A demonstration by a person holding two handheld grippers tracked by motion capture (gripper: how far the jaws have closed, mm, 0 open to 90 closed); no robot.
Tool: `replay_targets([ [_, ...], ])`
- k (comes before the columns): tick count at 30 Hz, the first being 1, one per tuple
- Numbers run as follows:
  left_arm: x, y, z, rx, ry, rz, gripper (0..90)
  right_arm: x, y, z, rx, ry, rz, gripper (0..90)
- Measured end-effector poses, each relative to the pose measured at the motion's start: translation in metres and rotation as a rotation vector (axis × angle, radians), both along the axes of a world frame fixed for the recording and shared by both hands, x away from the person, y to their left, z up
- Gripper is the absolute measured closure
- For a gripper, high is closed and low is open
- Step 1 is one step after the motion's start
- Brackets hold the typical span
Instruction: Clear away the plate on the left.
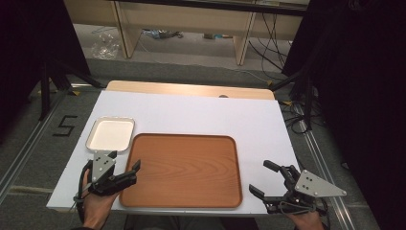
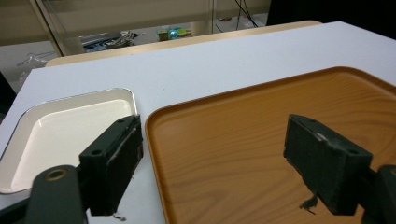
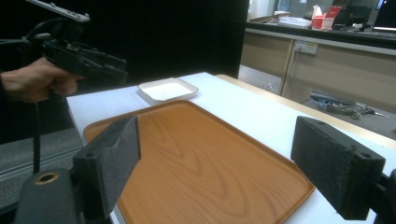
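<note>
Wooden tray point(image 1: 184, 170) lies centred on the table point(image 1: 201, 112) — white dish point(image 1: 110, 134) just beside its far-left corner. Left gripper point(image 1: 125, 171) and right gripper point(image 1: 261, 178) flank the tray, jaws wide apart, empty.

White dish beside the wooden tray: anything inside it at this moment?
Nothing is visible inside the white dish; its pale floor looks bare from above. In the left gripper view one jaw covers the dish's near right corner, so that patch is hidden there. The wooden tray beside it also looks bare.
</note>
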State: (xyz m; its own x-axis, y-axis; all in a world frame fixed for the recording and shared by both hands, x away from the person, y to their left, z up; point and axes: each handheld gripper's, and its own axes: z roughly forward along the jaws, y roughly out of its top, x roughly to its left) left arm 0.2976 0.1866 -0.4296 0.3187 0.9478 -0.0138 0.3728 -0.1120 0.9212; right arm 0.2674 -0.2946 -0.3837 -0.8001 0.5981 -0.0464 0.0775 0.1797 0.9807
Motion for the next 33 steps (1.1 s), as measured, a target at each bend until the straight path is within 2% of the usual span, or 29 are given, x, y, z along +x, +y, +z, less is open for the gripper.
replay_targets([
  [2, 0.007, 0.001, -0.003, 0.018, 0.006, 0.007, 20.4, 0.001, 0.001, -0.001, 0.012, -0.003, 0.002, 16.7],
  [5, 0.017, 0.004, -0.007, 0.033, 0.021, 0.013, 20.4, 0.0, 0.0, 0.0, -0.003, 0.004, 0.002, 16.8],
  [9, 0.029, 0.009, -0.009, 0.033, 0.031, 0.04, 20.4, 0.0, 0.0, 0.0, -0.018, 0.01, -0.001, 16.8],
  [11, 0.034, 0.013, -0.009, 0.03, 0.038, 0.044, 20.1, 0.0, 0.0, 0.0, -0.002, 0.0, 0.002, 16.8],
  [14, 0.042, 0.019, -0.009, 0.039, 0.086, 0.017, 19.1, 0.001, 0.0, -0.001, 0.008, -0.001, 0.009, 16.8],
  [15, 0.044, 0.021, -0.01, 0.056, 0.081, 0.024, 19.6, 0.001, 0.001, -0.001, 0.012, -0.004, 0.007, 16.7],
  [17, 0.047, 0.027, -0.009, 0.053, 0.085, 0.039, 20.2, 0.0, 0.0, 0.0, 0.001, 0.001, 0.002, 16.7],
  [21, 0.058, 0.043, -0.008, 0.059, 0.085, 0.09, 19.9, 0.001, 0.001, -0.001, 0.007, 0.0, 0.012, 16.8],
  [25, 0.068, 0.058, -0.011, 0.045, 0.1, 0.124, 20.1, 0.0, 0.0, 0.0, -0.007, 0.005, 0.004, 16.8],
  [29, 0.076, 0.065, -0.013, 0.04, 0.111, 0.146, 20.3, 0.0, 0.0, 0.0, -0.005, 0.005, 0.01, 16.8],
  [33, 0.082, 0.069, -0.014, 0.061, 0.119, 0.16, 20.9, 0.0, 0.0, 0.0, -0.005, 0.002, 0.009, 16.9],
])
